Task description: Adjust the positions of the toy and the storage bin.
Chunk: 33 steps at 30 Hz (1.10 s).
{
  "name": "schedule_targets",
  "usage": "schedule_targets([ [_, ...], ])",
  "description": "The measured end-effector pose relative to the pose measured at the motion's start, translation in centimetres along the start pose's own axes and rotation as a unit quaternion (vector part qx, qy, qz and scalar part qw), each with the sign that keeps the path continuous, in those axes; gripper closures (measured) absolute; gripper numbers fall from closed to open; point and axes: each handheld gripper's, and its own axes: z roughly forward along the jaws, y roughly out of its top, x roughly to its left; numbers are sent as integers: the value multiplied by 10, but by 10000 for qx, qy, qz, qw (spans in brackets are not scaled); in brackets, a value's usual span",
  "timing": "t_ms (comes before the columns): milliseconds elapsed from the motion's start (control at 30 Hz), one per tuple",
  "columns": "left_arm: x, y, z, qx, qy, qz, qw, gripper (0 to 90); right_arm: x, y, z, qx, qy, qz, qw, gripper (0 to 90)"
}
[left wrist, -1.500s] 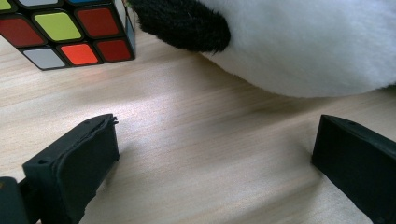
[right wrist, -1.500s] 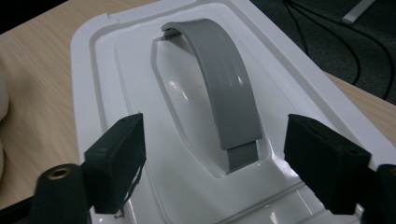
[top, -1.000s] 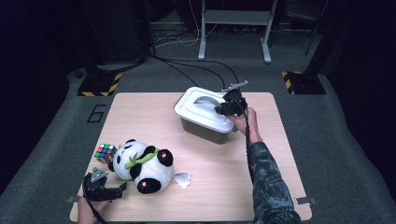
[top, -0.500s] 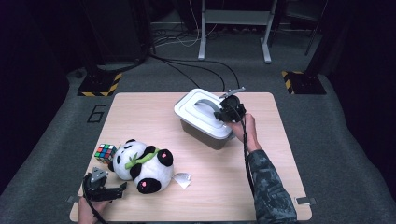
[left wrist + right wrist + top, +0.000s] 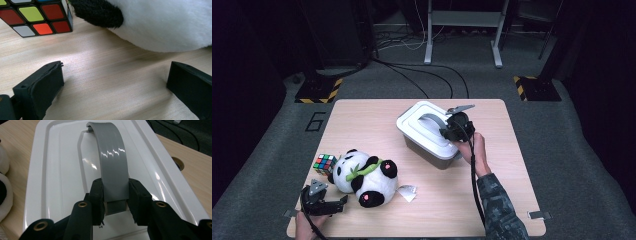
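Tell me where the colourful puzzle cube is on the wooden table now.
In the high view, the colourful puzzle cube lies at the table's near left, touching the black-and-white plush panda; the left tool is close by.

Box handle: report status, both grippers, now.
Right gripper shut on grey handle of white lidded box. Left gripper open, empty, beside panda. Nothing blocks the box.

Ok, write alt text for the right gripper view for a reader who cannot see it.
The right tongs are shut on the curved grey plastic handle of a glossy white plastic box lid, one black jaw pressing on each side of the handle near its base. Pale wooden table shows beyond the lid's edges.
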Motion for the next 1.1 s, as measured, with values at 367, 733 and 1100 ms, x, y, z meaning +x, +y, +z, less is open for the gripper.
schedule_targets([
  [367, 0, 0, 0, 3, -5, -14, 10000, 5, 20, -12, -13, 62, -121, 198, 9997, 666],
  [733, 0, 0, 0, -5, -3, -6, 10000, 5, 37, -25, -25, -34, -156, 272, 9995, 664],
  [1100, 0, 0, 0, 5, -6, -12, 10000, 5, 47, -31, -31, -39, -28, 412, 9991, 662],
])
